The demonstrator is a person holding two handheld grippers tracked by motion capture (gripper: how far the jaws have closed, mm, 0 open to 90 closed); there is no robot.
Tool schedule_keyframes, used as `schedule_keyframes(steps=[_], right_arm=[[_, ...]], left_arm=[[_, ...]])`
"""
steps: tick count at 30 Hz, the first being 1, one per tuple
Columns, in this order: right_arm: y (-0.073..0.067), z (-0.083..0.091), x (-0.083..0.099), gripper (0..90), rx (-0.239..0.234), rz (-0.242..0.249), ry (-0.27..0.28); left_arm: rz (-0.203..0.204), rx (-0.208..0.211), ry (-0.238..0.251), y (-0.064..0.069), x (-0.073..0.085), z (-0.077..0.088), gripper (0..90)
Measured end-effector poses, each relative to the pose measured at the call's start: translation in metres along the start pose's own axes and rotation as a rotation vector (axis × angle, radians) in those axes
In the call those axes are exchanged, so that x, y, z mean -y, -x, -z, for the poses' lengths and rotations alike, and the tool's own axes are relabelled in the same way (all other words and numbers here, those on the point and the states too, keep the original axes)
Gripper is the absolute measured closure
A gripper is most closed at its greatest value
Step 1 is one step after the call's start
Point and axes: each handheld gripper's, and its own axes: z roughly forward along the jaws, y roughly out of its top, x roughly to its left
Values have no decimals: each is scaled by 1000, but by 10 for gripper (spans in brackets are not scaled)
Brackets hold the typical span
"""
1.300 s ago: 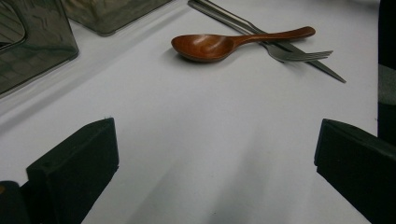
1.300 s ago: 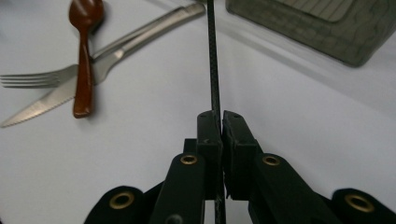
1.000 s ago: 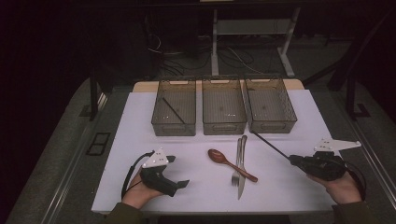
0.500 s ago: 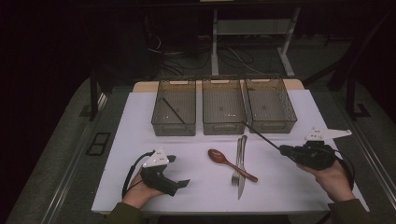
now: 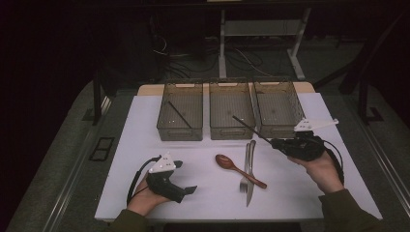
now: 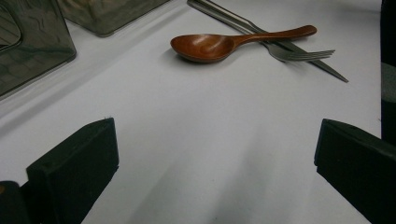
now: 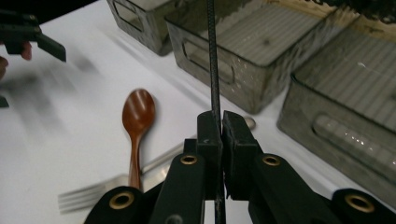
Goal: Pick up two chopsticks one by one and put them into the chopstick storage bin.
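Right gripper [image 5: 275,142], clamped on the black chopstick [image 5: 251,128], has carried it nearer the trays; left gripper [image 6: 210,172] rests wide open, empty.

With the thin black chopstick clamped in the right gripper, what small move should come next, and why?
Probably carry the thin black chopstick on toward the left clear mesh bin, where a matching black stick already lies. The right gripper is shut on it, its tip over the middle bin.

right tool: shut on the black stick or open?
Shut on it. In the right gripper view the right tool has its jaws pressed together on the thin black stick, which runs out toward the middle bin.
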Motion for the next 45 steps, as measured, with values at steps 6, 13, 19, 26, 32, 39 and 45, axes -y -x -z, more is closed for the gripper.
schedule_keyframes(steps=[6,13,19,26,32,39,45], right_arm=[[-9,-17,-20,863,6,18,-5],[-15,-37,-42,863,5,22,-4],[-23,-59,-65,862,1,23,-14],[-30,-89,-92,862,1,24,-19],[-40,-120,-111,862,-3,15,-54],[-50,-159,-132,862,11,20,-99],[-54,-189,-146,862,21,1,-117]], left_arm=[[-2,4,0,2,1,-1,0],[-8,8,0,3,0,-3,0],[-9,11,5,4,-1,-3,0],[-9,17,0,4,-1,-4,0],[0,21,13,4,-2,-4,0],[-11,17,13,3,-2,-3,0],[-6,26,24,4,-3,-3,0]])
